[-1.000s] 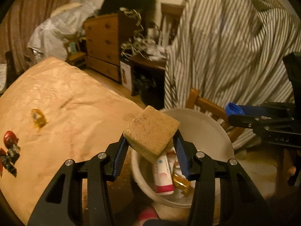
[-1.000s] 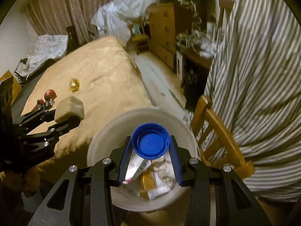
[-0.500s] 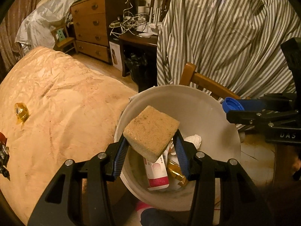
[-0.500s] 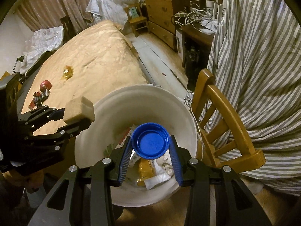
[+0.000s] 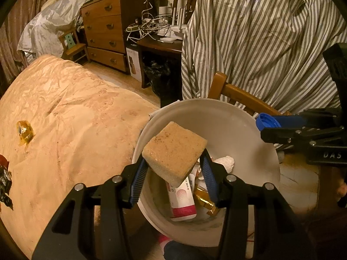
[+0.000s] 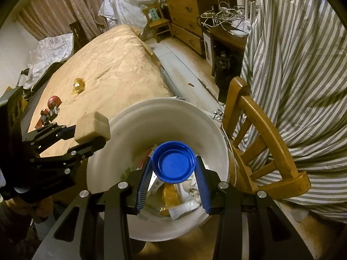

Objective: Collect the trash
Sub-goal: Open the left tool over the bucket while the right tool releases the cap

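Note:
A tan sponge (image 5: pixel 174 152) hangs over the white bucket (image 5: pixel 269 147), tilted between the blue pads of my left gripper (image 5: pixel 173 160). Its jaws are opening, and both pads still touch the sponge. My right gripper (image 6: pixel 173 162) is shut on a round blue bottle cap (image 6: pixel 174 162), hollow side toward the camera, above the bucket's (image 6: pixel 134 134) mouth. The right wrist view shows the sponge (image 6: pixel 92 126) in the left gripper (image 6: pixel 89 135) at the bucket's left rim. The left wrist view shows the cap (image 5: pixel 265 122) at the right rim. Inside lie a pink-and-white tube (image 5: pixel 183 203), a gold wrapper (image 5: pixel 203 197) and tissue.
A bed with a tan cover (image 5: pixel 76 119) lies left of the bucket. A gold wrapper (image 5: pixel 24 132) and red-and-black wrappers (image 5: pixel 3 173) lie on it. A wooden chair (image 6: pixel 260 130) draped with striped cloth (image 5: pixel 260 43) stands right of the bucket. A dresser (image 5: pixel 104 32) and a cable-strewn desk are behind.
Both grippers have sunk toward the bucket, which now looms larger beneath them. The left jaws have widened a little around the sponge. The cap is still gripped.

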`<state>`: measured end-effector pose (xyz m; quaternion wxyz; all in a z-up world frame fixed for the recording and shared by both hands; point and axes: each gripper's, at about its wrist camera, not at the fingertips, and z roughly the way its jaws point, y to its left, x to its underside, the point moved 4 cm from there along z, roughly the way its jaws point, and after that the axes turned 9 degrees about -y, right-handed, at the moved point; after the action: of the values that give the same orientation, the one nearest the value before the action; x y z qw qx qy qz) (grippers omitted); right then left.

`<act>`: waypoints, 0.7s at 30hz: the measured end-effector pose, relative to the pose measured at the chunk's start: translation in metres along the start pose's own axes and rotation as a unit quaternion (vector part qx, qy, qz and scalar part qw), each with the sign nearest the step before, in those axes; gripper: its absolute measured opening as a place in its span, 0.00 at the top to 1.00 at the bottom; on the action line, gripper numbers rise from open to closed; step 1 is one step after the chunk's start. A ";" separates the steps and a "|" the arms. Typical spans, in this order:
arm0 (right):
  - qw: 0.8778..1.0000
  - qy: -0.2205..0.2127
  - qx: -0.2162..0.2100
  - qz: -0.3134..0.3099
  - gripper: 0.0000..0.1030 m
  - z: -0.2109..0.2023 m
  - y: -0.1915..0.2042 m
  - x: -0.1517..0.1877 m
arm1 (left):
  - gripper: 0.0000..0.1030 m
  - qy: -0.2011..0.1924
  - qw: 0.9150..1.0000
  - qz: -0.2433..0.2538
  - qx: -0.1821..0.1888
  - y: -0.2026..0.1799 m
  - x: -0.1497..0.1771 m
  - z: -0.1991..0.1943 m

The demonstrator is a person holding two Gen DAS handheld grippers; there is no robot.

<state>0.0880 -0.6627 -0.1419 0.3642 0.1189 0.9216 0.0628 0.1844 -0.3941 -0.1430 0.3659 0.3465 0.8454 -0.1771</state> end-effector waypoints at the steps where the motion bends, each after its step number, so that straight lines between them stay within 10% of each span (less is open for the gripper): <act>1: 1.000 -0.002 -0.004 0.003 0.50 0.000 -0.001 -0.001 | 0.34 -0.001 1.000 0.003 -0.003 0.000 0.000 0.000; 3: 1.000 -0.008 -0.006 0.007 0.42 -0.002 -0.002 -0.003 | 0.22 -0.008 1.000 0.002 -0.013 0.004 0.000 0.001; 21: 1.000 -0.016 -0.014 0.017 0.42 -0.003 -0.003 -0.004 | 0.22 -0.003 1.000 -0.006 -0.017 0.012 0.000 0.003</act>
<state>0.0882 -0.6664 -0.1380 0.3793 0.1307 0.9124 0.0804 0.1942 -0.3873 -0.1456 0.3730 0.3343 0.8495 -0.1656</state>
